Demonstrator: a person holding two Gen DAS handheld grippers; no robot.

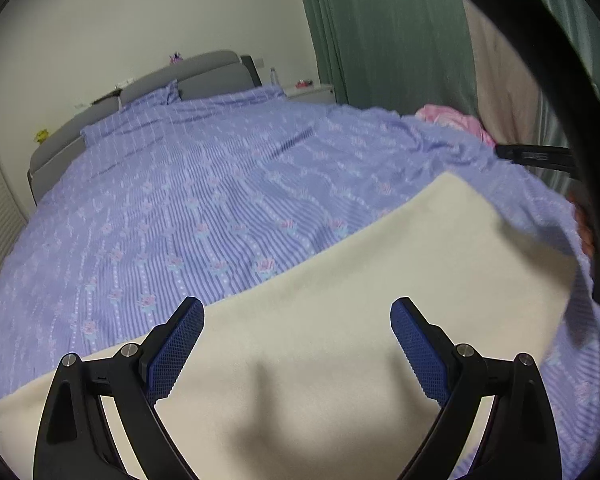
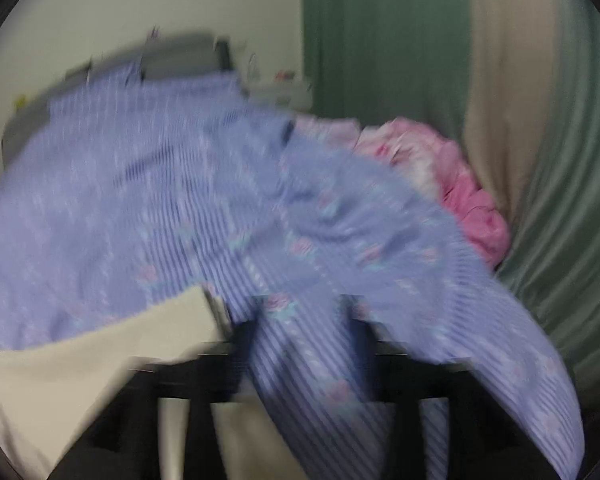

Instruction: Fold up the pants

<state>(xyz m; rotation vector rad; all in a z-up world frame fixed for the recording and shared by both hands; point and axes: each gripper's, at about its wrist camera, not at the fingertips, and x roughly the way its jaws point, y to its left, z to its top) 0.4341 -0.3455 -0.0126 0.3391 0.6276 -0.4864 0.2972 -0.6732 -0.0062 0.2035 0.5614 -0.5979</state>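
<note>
Progress: the cream pants [image 1: 340, 280] lie as one flat, smooth panel on the bed [image 1: 180, 200], so at least one fold looks done; a further fold and tidying seem left, though the panel's near end is out of view.
Pants: near side of the bed, running from near left to far right on the striped purple cover.
Left tongs [image 1: 296, 328]: wide apart, holding nothing; they hover over the near part of the pants, cloth showing between the fingers.
Right tongs [image 2: 300, 320]: badly blurred; the fingers look parted with purple cover between them, nothing gripped. The pants' right corner lies just left of them.
Far right: pink bundle [image 2: 440, 172] by the curtain.
</note>
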